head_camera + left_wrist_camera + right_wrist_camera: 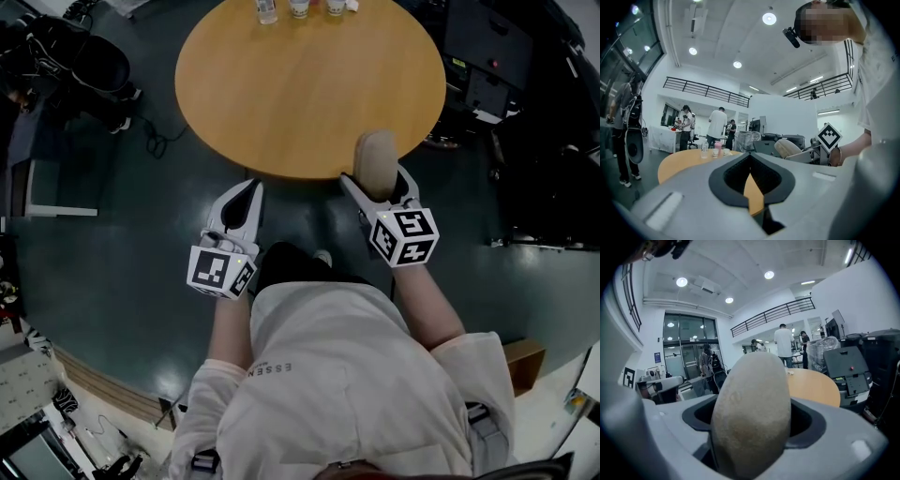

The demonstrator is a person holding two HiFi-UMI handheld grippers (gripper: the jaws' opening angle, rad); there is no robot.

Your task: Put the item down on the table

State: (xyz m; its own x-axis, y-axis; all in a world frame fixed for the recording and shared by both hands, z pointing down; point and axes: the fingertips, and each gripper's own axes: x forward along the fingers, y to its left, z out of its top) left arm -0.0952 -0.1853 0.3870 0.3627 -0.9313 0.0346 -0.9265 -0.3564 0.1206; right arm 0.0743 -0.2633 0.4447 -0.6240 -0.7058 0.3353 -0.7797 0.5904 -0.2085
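Note:
A beige, potato-like oval item (376, 161) (752, 413) stands up between the jaws of my right gripper (378, 187) (754, 427), which is shut on it just over the near edge of the round wooden table (300, 89) (813, 385). My left gripper (242, 204) (751, 187) hangs over the dark floor short of the table's near edge, its jaws together with nothing between them. In the left gripper view the item (787, 147) shows at the right.
Small cups and a bottle (298, 8) stand at the table's far edge. Dark equipment and a printer (487, 56) sit right of the table, a black chair (89, 70) at the left. Several people (717, 126) stand in the background.

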